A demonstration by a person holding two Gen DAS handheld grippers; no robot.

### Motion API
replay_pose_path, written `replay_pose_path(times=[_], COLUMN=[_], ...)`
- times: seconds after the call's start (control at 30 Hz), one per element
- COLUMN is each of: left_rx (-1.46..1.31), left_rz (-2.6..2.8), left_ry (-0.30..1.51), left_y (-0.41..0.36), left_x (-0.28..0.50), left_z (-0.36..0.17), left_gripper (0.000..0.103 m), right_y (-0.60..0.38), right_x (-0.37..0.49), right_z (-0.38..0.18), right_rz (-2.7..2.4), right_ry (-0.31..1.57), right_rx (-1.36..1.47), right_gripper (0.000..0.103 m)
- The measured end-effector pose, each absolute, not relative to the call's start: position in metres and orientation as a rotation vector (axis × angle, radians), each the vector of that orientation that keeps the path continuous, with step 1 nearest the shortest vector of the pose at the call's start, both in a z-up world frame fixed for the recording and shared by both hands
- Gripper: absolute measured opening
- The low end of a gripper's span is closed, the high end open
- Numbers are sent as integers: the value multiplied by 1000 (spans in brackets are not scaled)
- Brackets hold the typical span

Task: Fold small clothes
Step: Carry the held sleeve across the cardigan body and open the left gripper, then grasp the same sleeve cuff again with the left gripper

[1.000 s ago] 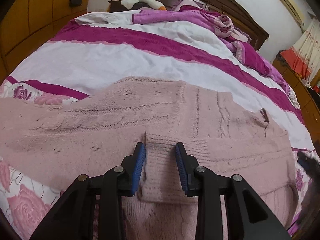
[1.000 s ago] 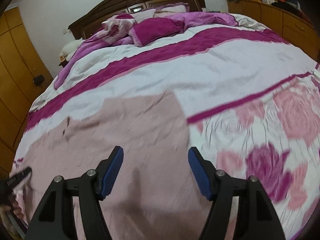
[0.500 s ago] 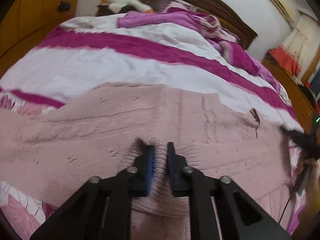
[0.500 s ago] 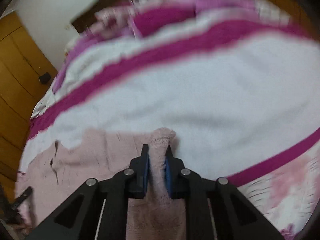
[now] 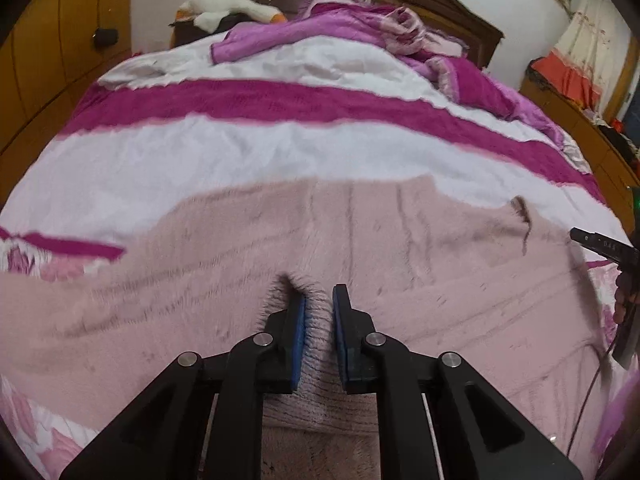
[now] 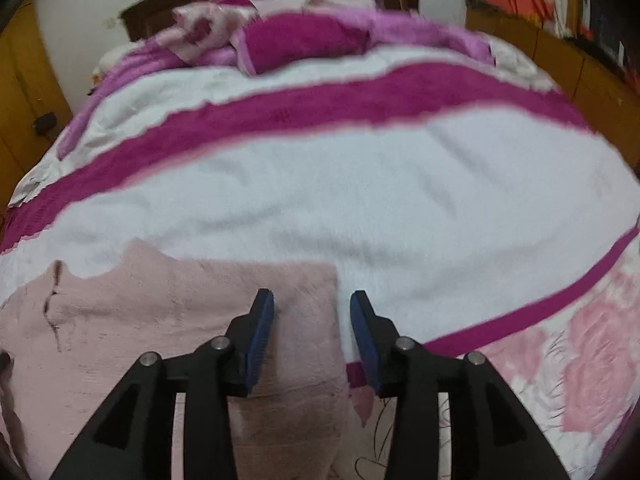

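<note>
A fuzzy pale pink sweater (image 5: 420, 264) lies spread over the near part of the bed. My left gripper (image 5: 319, 300) is shut on a raised fold of its ribbed hem (image 5: 318, 332), which bunches up between the blue pads. In the right wrist view my right gripper (image 6: 312, 300) hovers over the sweater's (image 6: 160, 320) right edge. Its jaws are opening; the flat edge lies between them and the pads do not press on it. That gripper's tip (image 5: 600, 246) also shows at the right rim of the left wrist view.
The bedspread (image 5: 240, 152) is white with magenta stripes and pink roses. A crumpled purple blanket (image 5: 360, 28) and a plush duck (image 5: 228, 6) lie by the dark headboard. Wooden cabinets (image 6: 560, 52) run along the right, a wardrobe (image 5: 48, 48) along the left.
My left gripper shut on the ribbed hem and drew it up slightly. My right gripper moved to the sweater's right edge, pinched a fold, then released it as its jaws parted.
</note>
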State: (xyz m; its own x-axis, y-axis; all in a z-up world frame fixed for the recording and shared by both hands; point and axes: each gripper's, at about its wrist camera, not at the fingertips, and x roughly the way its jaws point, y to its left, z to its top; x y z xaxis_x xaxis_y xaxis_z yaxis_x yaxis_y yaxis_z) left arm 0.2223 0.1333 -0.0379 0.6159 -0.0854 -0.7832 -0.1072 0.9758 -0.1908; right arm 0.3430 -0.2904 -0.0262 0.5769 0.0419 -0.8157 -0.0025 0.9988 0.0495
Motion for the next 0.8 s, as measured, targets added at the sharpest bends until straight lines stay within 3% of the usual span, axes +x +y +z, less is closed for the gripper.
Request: replay_pose_path(times=[0.3, 0.53, 0.8], left_rx=[-256, -258, -350], left_rz=[69, 188, 320], left_ry=[880, 875, 894], left_y=[151, 193, 240], left_x=[206, 156, 111], left_z=[-23, -19, -25], left_gripper=[0, 0, 3], right_y=[-229, -202, -204], right_x=[344, 282, 215], right_z=[1, 13, 24], right_rz=[196, 345, 367], right_ry=[948, 961, 984], right_rx=[-2, 43, 75], right_gripper=[50, 51, 60])
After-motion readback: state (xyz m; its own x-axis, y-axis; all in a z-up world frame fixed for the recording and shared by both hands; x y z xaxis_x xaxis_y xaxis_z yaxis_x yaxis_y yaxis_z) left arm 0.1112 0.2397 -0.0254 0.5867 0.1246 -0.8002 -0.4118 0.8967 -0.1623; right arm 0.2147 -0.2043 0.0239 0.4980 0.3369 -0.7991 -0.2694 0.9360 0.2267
